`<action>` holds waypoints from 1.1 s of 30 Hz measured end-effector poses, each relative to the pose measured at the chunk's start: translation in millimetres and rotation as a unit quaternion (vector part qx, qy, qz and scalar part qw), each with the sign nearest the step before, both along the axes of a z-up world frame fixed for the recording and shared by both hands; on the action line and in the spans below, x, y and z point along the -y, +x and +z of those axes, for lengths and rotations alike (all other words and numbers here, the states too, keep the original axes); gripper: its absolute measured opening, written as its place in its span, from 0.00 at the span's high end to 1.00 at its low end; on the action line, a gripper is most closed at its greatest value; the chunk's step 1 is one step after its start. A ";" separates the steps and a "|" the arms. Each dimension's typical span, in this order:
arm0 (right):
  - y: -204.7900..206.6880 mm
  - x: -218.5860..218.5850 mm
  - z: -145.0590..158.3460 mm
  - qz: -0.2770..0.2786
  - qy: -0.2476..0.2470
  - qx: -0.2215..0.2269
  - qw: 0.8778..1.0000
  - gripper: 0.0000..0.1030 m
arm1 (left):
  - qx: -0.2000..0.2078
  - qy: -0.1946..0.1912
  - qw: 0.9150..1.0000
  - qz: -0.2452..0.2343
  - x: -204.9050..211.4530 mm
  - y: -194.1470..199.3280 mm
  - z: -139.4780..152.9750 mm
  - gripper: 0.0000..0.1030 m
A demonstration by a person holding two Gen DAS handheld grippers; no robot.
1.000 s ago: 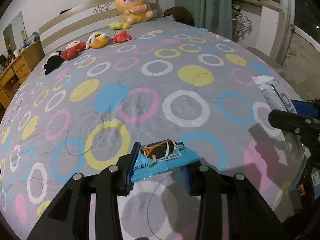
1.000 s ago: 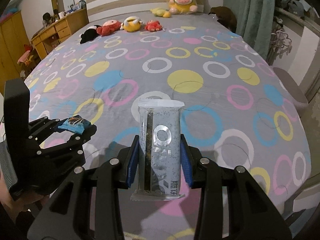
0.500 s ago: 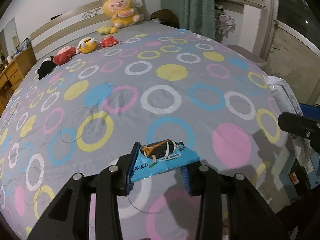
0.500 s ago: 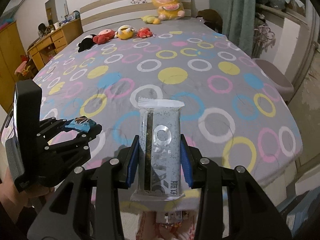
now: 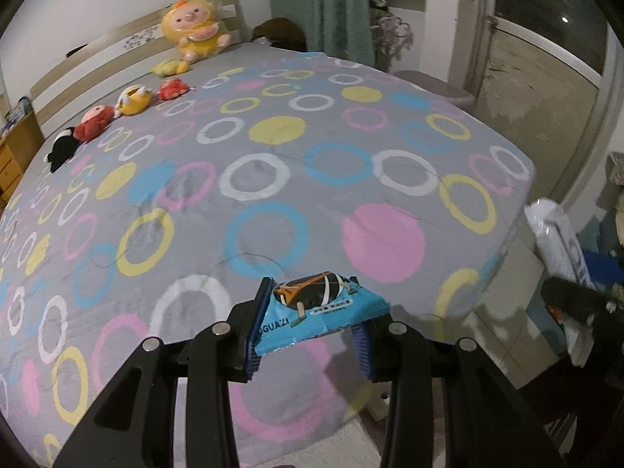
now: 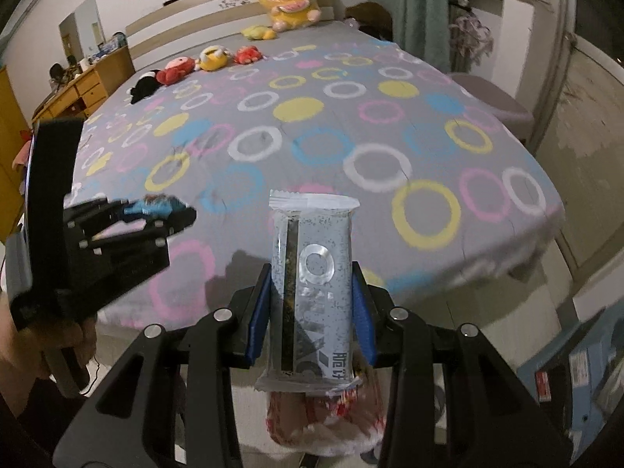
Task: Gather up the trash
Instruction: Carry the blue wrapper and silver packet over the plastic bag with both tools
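In the left wrist view, the left tool is clamped on a small blue snack packet printed with a dark seed figure and the letters "OGUAZI"; the packet sits tilted between the blue pads, held in the air over the foot end of a bed. The bed wears a grey cover with pink, yellow, blue and white rings. Along its far side lie small plush toys, and a large yellow plush doll leans against the headboard. A green curtain hangs beyond the bed. At the right edge the right tool shows dark and blurred, with a pale wrapper in it. In the right wrist view, the right tool is closed on a long grey speckled snack wrapper that stands upright between its blue pads, its crimped top end pointing toward the bed. Below the wrapper, on the floor, is a red-and-white bag, blurred. To the left, a hand grips the left tool, the blue packet at its tip. A wooden dresser stands past the bed's far-left corner.
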State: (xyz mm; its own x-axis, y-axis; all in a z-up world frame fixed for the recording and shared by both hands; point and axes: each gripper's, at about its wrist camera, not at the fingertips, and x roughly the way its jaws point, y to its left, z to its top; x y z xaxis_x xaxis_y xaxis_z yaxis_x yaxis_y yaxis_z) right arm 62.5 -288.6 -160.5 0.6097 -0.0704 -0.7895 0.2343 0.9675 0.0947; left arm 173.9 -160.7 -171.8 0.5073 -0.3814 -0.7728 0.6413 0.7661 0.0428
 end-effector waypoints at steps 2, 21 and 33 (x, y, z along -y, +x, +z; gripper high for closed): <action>-12.5 1.6 -6.8 -0.007 0.002 -0.007 1.000 0.64 | -0.001 0.003 1.000 -0.010 5.4 -7.9 -2.0 0.64; -39.3 24.2 -58.9 -0.032 0.012 -0.038 0.999 0.64 | -0.062 0.057 0.991 -0.100 49.3 -73.6 -64.6 0.64; -45.3 37.0 -130.1 -0.045 0.029 -0.098 0.994 0.64 | -0.141 0.112 0.977 -0.114 62.9 -90.4 -149.6 0.64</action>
State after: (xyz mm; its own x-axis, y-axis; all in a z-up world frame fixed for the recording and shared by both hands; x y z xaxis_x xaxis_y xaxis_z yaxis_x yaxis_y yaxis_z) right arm 17.3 -325.5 -290.7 0.4368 -0.0680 -0.8970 0.3396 0.9358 0.0944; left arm 83.5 -223.6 -321.4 0.1828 -0.2643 -0.9470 0.8051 0.5931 -0.0102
